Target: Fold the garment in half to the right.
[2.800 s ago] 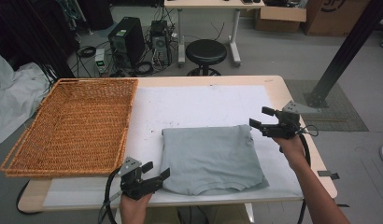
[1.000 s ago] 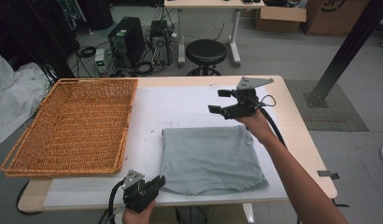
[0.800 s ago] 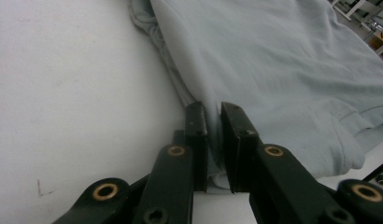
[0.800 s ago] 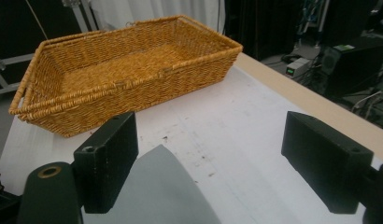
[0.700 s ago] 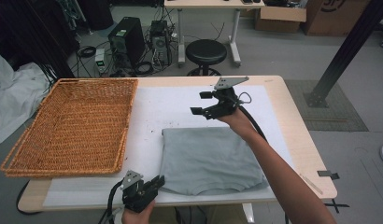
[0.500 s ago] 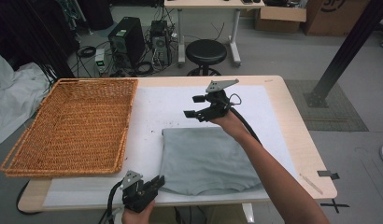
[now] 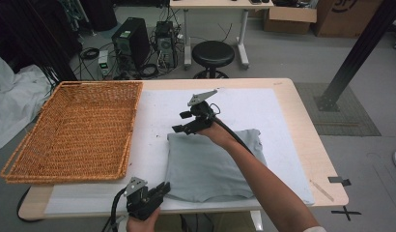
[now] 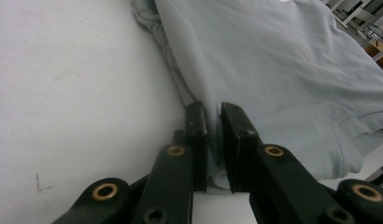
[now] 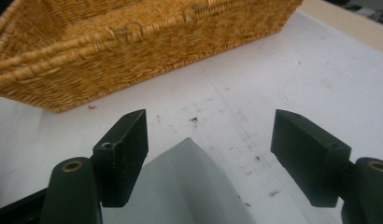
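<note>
Left gripper (image 8: 213,140) pinches the near left corner of the folded shirt (image 7: 210,164) on the surface; right gripper (image 7: 186,124), jaws wide but just closing, hovers over the far left corner beside the basket (image 7: 75,130). Best seat that corner fully before clamping

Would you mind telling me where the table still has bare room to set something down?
The white mat is bare beyond the grey shirt, toward the far edge, and in the strip between shirt and wicker basket. The near edge is crowded: the left gripper clamps the shirt's corner.
</note>
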Action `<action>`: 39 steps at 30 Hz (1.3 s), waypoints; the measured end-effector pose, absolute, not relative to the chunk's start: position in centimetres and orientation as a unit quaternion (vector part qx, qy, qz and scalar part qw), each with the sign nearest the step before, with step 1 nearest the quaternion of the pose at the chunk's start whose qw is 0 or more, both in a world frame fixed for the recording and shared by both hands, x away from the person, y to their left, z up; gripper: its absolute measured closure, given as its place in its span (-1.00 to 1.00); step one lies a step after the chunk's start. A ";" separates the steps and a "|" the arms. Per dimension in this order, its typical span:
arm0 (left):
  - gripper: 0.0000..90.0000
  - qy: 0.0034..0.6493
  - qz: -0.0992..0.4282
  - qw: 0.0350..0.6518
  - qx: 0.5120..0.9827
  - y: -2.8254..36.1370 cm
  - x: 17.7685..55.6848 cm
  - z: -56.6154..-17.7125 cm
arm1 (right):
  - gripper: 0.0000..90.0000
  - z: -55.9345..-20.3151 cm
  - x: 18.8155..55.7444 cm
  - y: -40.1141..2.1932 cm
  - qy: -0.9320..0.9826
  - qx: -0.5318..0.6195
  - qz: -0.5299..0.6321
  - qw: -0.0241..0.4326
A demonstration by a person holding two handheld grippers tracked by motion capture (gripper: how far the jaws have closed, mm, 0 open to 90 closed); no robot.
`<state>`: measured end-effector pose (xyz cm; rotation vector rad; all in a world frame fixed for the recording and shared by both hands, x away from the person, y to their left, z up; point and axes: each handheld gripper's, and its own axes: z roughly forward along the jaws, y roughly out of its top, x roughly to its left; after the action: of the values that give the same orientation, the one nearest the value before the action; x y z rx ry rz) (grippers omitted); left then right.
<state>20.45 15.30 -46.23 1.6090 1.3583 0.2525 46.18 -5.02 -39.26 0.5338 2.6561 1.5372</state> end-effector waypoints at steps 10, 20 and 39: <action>0.81 0.560 0.102 0.487 0.663 15.3 20.5 -46.2 | -0.27 -41.8 46.9 -3.2 0.870 0.182 0.459 -0.006; 0.81 0.561 0.102 0.485 0.663 15.4 20.5 -46.3 | -0.12 -43.0 46.9 -1.8 0.888 0.169 0.426 -0.020; 0.83 0.562 0.098 0.492 0.658 15.5 20.3 -46.1 | 0.81 -43.7 46.4 -0.2 0.916 0.139 0.375 -0.029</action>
<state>20.34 15.47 -46.14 1.5962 1.3642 0.2381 46.37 -0.20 -43.69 0.4435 2.9320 1.2002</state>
